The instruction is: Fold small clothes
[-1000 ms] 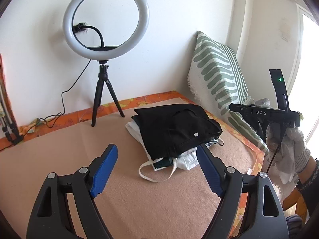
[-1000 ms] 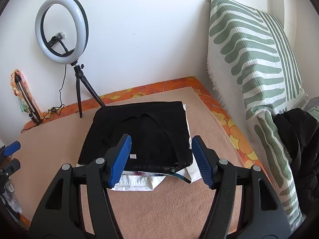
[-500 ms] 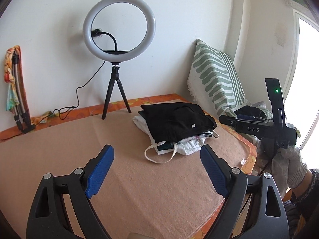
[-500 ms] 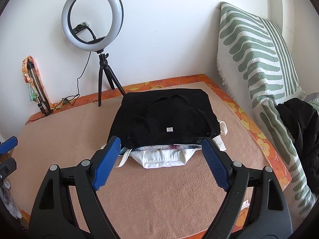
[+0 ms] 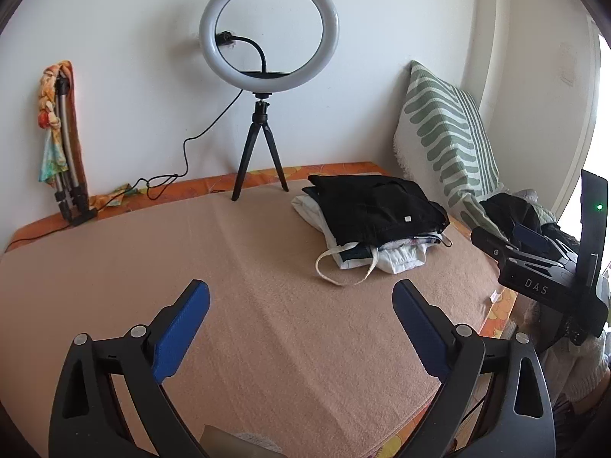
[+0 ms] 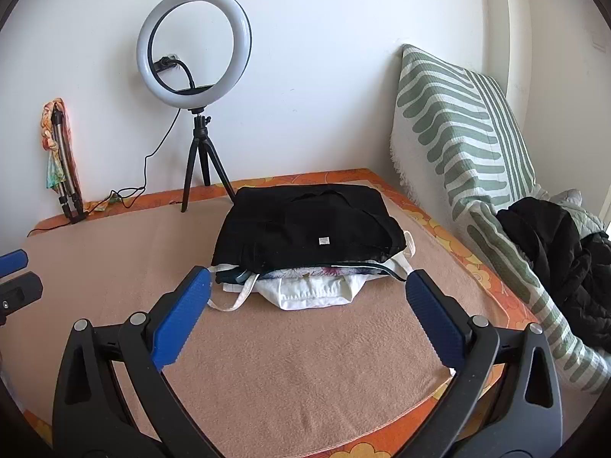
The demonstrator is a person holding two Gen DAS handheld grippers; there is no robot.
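Both your grippers are empty, jaws spread wide after just opening. The left gripper (image 5: 301, 305) hangs over bare blanket (image 5: 236, 267) on the bed; the stack of folded clothes (image 5: 378, 217) lies far and to its right, well apart. The right gripper (image 6: 307, 294) faces the stack head-on, the black top garment (image 6: 309, 229) just beyond its fingertips, its long axis running left to right. The right hand looks nearer for whatever touches the stack next.
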